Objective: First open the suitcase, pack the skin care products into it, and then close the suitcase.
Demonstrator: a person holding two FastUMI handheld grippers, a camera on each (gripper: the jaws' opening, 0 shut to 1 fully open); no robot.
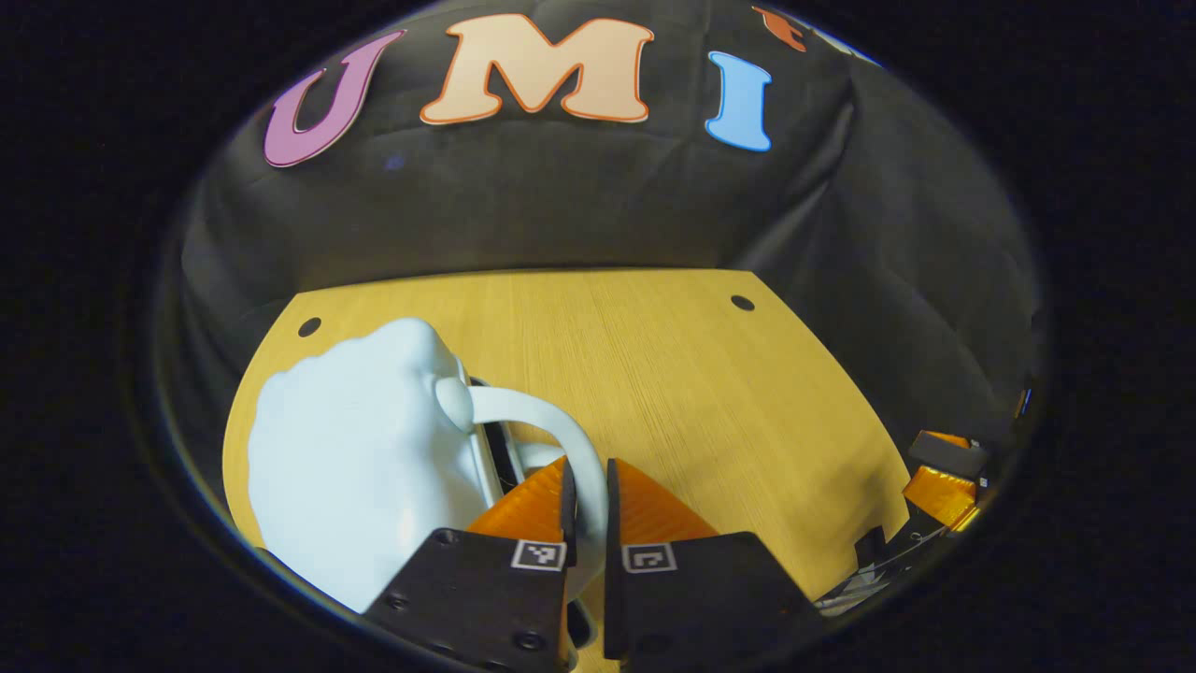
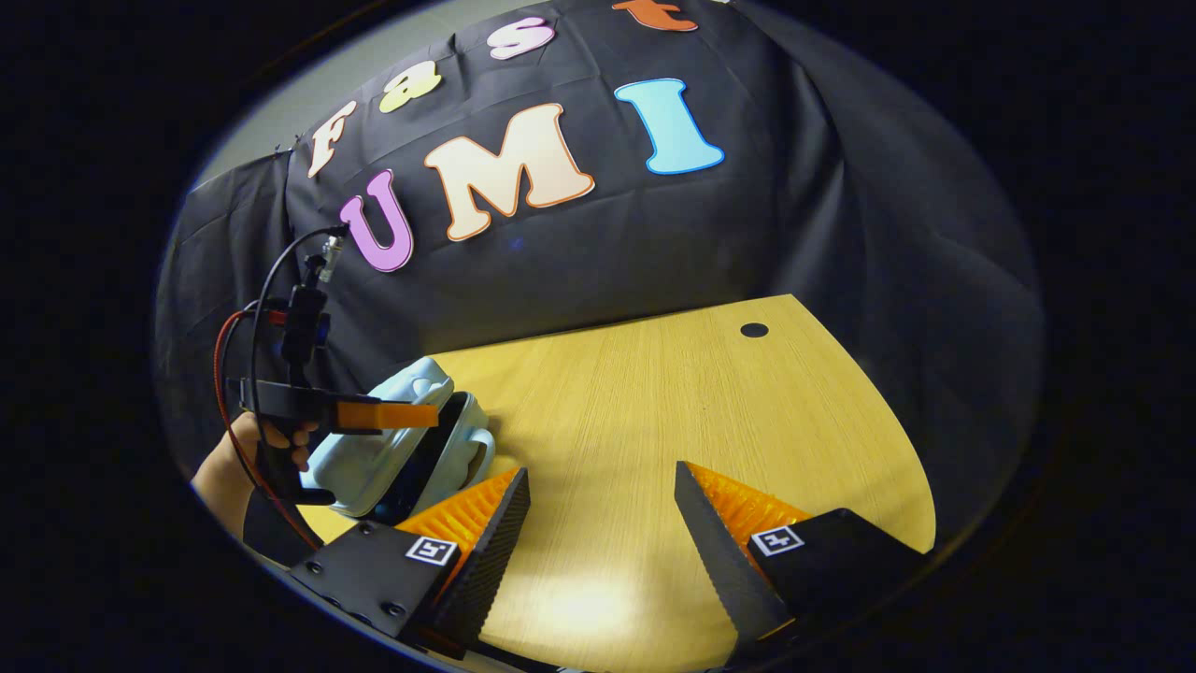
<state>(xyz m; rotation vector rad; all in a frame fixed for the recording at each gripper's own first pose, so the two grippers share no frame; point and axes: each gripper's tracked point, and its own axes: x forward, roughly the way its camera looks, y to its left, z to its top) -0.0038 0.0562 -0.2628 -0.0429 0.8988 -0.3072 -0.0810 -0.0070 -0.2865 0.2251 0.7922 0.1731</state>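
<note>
A small light-blue suitcase (image 1: pixel 355 467) stands at the left of the wooden table (image 1: pixel 710 374). Its curved handle (image 1: pixel 561 425) runs between the fingers of my left gripper (image 1: pixel 590 472), which is shut on it. In the right gripper view the same suitcase (image 2: pixel 374 458) sits at the table's left edge, tilted, with a dark gap between its two shells. The left gripper (image 2: pixel 411 414) reaches over it, held by a hand (image 2: pixel 271 439). My right gripper (image 2: pixel 600 472) hovers open above the bare table, well right of the suitcase, holding nothing.
The table (image 2: pixel 654 402) has small round holes near its far corners (image 1: pixel 742 303) (image 2: pixel 753 329). Black cloth walls close it in behind and on the right. The right gripper (image 1: pixel 944 467) shows at the far right edge of the left gripper view.
</note>
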